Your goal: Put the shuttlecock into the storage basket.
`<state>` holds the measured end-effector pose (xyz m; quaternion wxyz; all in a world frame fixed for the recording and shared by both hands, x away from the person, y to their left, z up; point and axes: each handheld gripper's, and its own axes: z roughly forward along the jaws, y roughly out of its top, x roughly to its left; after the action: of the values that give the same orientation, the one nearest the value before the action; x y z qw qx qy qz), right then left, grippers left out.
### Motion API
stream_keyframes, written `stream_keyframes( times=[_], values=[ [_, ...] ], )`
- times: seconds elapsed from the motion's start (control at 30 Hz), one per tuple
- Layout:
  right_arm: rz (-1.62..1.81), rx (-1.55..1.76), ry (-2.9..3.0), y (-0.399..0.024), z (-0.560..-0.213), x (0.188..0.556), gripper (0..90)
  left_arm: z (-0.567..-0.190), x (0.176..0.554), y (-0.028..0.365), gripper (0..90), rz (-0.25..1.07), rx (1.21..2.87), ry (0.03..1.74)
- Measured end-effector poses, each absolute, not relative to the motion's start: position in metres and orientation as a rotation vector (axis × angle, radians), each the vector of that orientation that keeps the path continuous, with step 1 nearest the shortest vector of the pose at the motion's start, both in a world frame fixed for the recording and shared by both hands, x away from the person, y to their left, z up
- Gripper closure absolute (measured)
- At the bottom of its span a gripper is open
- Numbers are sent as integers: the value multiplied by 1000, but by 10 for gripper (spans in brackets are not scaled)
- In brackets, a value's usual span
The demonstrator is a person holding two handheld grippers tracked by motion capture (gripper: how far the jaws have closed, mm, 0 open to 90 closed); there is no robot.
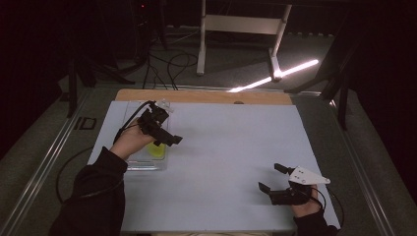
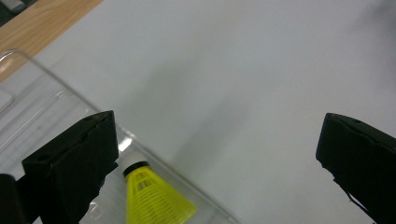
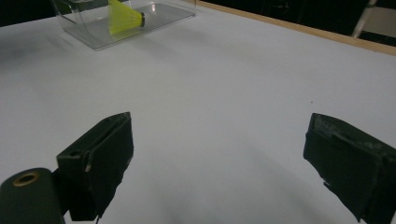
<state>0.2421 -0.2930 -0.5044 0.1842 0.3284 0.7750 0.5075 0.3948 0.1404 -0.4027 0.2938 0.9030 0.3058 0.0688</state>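
In the high view, a white matte sheet (image 1: pixel 231 157) covers the table, and a strip of bare light wood (image 1: pixel 206 96) shows along its far edge. A clear plastic rectangular tray (image 1: pixel 145 164) lies near the left edge of the sheet. Inside it, at the near end, there is a yellow plastic shuttlecock (image 1: pixel 156 150). The left gripper (image 1: pixel 167 140), black and angular, hangs over the tray, with the shuttlecock just below its jaws. The jaws stand apart and hold nothing. The right gripper (image 1: pixel 271 178) is near the near right corner of the sheet, well apart from the tray; its jaws are also wide open and empty, and a grey three-cornered plate (image 1: pixel 307 175) sits on top of it.

In the left gripper view, the two black jaws rise wide apart from the bottom. The shuttlecock (image 2: pixel 152 198) has a netted yellow skirt and a white cap with a black band. It lies inside the tray (image 2: pixel 56 100), just beside the left jaw, and I cannot tell whether it touches that jaw.

In the right gripper view, the black jaws are open over the smooth bare sheet (image 3: pixel 224 93). The tray (image 3: pixel 93 35) is far off at the top left, with the shuttlecock (image 3: pixel 123 17) lying on its side inside.
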Motion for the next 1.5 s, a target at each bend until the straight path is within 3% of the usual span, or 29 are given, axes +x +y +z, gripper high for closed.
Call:
stream_keyframes(
  times=[1.5],
  values=[
    [1434, 919, 2187, -293, -503, 241, 87, -429, 336, 61, 0, -7, 2384, 432]
  ],
)
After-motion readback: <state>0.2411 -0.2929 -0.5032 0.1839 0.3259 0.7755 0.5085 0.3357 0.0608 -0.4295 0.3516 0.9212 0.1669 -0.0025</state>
